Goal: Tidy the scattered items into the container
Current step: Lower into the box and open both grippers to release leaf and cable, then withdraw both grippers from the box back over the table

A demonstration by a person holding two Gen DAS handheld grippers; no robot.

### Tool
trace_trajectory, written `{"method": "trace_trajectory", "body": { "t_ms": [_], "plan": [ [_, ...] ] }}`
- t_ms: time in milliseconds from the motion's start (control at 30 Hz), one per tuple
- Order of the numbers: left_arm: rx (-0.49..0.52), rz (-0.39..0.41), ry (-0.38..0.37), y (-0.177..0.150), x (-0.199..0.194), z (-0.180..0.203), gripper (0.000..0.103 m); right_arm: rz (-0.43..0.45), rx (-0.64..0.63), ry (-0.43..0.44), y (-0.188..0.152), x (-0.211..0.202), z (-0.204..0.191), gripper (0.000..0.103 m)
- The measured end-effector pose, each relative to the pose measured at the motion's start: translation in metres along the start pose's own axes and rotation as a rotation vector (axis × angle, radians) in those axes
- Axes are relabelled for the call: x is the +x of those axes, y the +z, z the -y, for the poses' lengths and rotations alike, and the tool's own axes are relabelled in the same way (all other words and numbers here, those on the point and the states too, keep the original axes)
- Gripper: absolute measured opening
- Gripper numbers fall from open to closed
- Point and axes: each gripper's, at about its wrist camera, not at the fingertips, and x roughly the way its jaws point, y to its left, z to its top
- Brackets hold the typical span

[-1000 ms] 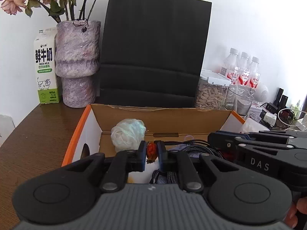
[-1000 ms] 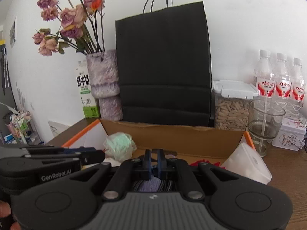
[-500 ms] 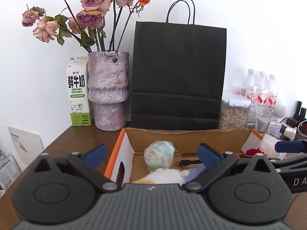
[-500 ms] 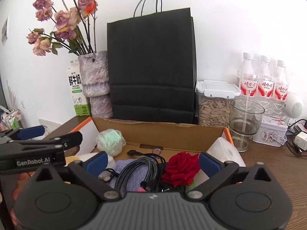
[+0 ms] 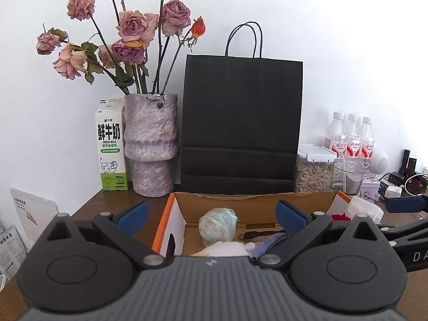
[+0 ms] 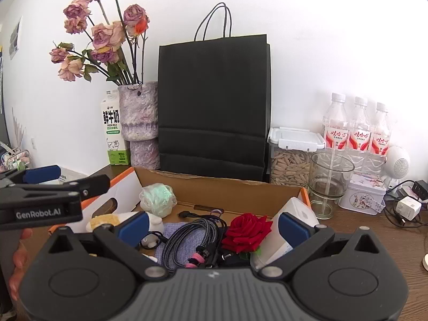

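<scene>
Both grippers, left gripper and right gripper, sprang from clenched to fully spread, empty. Drop done: open orange-edged cardboard box now holds braided black cable and red fabric rose. Dark wooden table against white wall; nearly tidy.
</scene>
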Motion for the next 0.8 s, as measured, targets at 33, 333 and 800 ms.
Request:
{"method": "trace_trajectory", "body": {
  "t_ms": [33,333,800],
  "plan": [
    [-0.003,0.003,-0.001,0.0,-0.003,-0.002,0.103,0.003,-0.002,0.001,-0.001,-0.003,0.0,0.103],
    [0.029,0.018,-0.023,-0.004,-0.036,-0.011,0.103,0.024,-0.045,0.011,-0.014,-0.037,-0.002,0.103],
    [0.03,-0.112,0.025,-0.04,-0.064,-0.051,0.103,-0.066,-0.059,0.01,-0.069,-0.073,-0.013,0.103]
  ]
}}
